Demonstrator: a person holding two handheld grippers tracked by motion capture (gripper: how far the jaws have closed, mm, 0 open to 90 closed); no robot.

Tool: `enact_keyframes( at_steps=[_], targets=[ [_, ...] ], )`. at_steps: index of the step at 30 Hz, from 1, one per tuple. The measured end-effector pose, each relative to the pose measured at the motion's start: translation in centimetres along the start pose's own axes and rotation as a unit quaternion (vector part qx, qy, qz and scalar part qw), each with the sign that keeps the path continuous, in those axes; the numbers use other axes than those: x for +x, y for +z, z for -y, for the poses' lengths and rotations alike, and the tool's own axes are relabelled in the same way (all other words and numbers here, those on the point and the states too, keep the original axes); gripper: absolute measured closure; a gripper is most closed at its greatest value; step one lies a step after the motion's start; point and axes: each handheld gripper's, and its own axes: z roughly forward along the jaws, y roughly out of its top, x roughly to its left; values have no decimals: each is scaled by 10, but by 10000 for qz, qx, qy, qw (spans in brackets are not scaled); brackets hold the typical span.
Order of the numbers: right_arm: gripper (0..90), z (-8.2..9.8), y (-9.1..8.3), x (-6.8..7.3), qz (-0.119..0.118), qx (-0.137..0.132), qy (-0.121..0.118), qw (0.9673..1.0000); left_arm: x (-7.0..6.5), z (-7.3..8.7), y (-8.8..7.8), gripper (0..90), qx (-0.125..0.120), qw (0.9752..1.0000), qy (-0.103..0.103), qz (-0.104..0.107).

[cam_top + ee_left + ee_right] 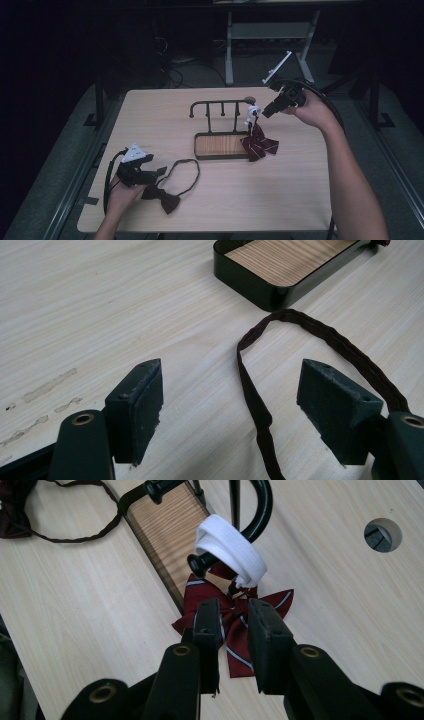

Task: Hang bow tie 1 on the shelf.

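Roughly, biggest first:
desk point(300, 190): pale wood grain, carried everything.
rack point(220, 104): dark metal hook rail on a wood-floored tray point(220, 146), mid-desk; rigid, looked safe to pull against.
striped bow tie point(259, 142): dark red with pale stripes, hung by its white elastic band point(230, 550) from the rack's right-end hook, bow draped onto the tray's right corner. Judged light, soft, floppy; band stretchy, so best taken at the centre knot or the band, not the wings.
plain bow tie point(162, 196): dark brown, flat on the desk's near left, thin strap point(320, 335) looped toward the tray. Judged limp, near weightless; best taken at the knot, since the strap would likely slip.
right gripper point(234, 625): jaws narrowly apart, pointed at the striped bow's knot, nothing pinched between them.
left gripper point(230, 405): jaws wide open, low over the strap, one run of it between them, untouched.
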Motion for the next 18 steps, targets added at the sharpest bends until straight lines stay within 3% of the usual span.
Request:
enact_keyframes(
  at_steps=[18],
  targets=[
    [658, 13, 7, 11, -179, -93, -185, 9996, 0, 0, -1, 269, 16, 10000, 13, -7]
  ],
)
